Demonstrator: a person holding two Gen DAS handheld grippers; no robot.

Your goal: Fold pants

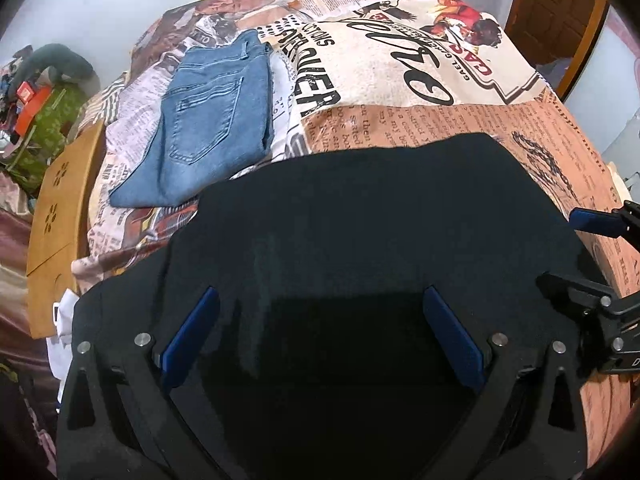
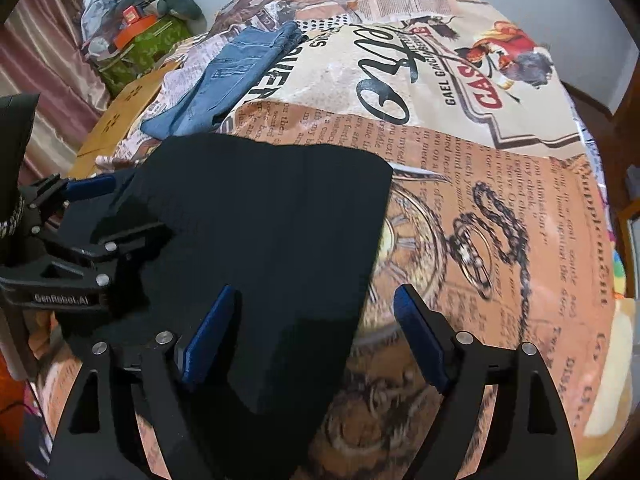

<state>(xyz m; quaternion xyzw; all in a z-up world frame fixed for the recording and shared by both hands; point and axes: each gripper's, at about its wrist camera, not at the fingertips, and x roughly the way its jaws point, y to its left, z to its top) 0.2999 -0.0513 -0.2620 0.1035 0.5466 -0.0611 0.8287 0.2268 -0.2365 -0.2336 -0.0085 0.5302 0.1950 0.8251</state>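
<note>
Closest in the left wrist view, the left gripper (image 1: 322, 334) has its blue fingers spread wide apart with nothing between them, hovering over the black pants (image 1: 360, 216), which lie flat on the bedsheet (image 1: 400, 80) printed like old newspaper pages. In the right wrist view the right gripper (image 2: 316, 336) is likewise spread wide and holds nothing; its left finger (image 2: 208, 336) sits over the right-hand edge of the black pants (image 2: 260, 208) while its right finger (image 2: 420, 340) is over bare printed sheet. The two tools are near each other: the right one shows at the right edge of the left view, and the left one shows at the left edge of the right view, its blue tip over the left part of the dark cloth. Beyond the far edge of the black pants, to the left, a folded pair of blue jeans (image 1: 212, 120) lies on the sheet, just beside the dark cloth but whether they touch I cannot tell. Farther left a brown cardboard piece (image 1: 60, 216) leans at the bed's side, and past that a cluttered pile (image 1: 36, 96) sits by the wall
</note>
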